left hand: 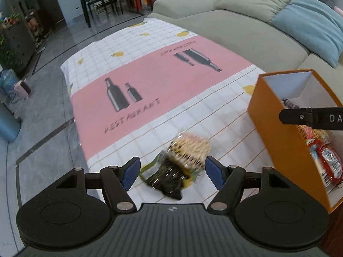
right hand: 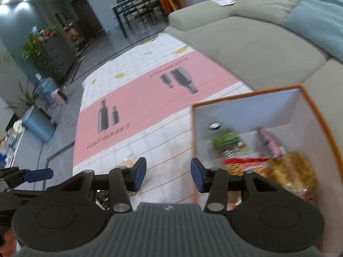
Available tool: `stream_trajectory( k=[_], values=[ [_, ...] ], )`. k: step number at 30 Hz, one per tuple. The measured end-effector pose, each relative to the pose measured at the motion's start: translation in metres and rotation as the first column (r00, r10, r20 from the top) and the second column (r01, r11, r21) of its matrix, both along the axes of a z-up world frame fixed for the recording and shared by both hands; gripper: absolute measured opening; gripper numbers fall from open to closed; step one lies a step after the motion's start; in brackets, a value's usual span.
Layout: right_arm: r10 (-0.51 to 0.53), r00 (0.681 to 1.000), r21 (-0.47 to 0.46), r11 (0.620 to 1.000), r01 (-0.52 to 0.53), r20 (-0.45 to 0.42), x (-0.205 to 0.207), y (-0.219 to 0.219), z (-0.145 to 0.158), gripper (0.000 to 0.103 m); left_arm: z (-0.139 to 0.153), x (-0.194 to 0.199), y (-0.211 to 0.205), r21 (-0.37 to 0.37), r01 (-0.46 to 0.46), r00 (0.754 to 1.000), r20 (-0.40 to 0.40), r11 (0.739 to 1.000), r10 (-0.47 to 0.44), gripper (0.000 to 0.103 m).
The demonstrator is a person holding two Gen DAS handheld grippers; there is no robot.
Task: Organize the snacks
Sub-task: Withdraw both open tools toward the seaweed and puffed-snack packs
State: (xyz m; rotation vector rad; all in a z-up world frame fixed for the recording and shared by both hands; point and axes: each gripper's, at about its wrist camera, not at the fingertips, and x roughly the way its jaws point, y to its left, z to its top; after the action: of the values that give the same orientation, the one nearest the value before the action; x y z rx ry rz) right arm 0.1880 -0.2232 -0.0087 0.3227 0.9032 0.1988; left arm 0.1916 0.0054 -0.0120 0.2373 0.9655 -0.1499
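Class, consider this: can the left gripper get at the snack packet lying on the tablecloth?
Probably yes: the left gripper is open, the snack packet lies between its fingers, and nothing blocks it.

The snack packet (left hand: 182,160) lies on the bench (left hand: 137,90) at its near edge, between the spread fingers of the left tool (left hand: 171,172). To its right on the bench stands the box (left hand: 278,128), with several snack bags (right hand: 285,169) in it. The right tool (right hand: 168,175) hangs over the box's left wall (its fingers apart, one on either side of the wall). A sofa (left hand: 235,32) runs along the bench's right side, behind the box.
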Motion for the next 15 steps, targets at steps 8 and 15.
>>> stream_trajectory(
  k=[8, 15],
  values=[
    [0.091, 0.996, -0.076, 0.993, -0.092, -0.010, 0.009, 0.040, -0.019, 0.044, -0.019, -0.004, 0.033, -0.082, 0.000, 1.000, 0.018, 0.997, 0.002, 0.081],
    [0.138, 0.989, -0.108, 0.984, -0.144, -0.056, 0.018, 0.061, -0.043, 0.044, -0.042, 0.001, 0.046, -0.110, 0.015, 1.000, 0.012, 0.994, -0.013, 0.082]
  ],
)
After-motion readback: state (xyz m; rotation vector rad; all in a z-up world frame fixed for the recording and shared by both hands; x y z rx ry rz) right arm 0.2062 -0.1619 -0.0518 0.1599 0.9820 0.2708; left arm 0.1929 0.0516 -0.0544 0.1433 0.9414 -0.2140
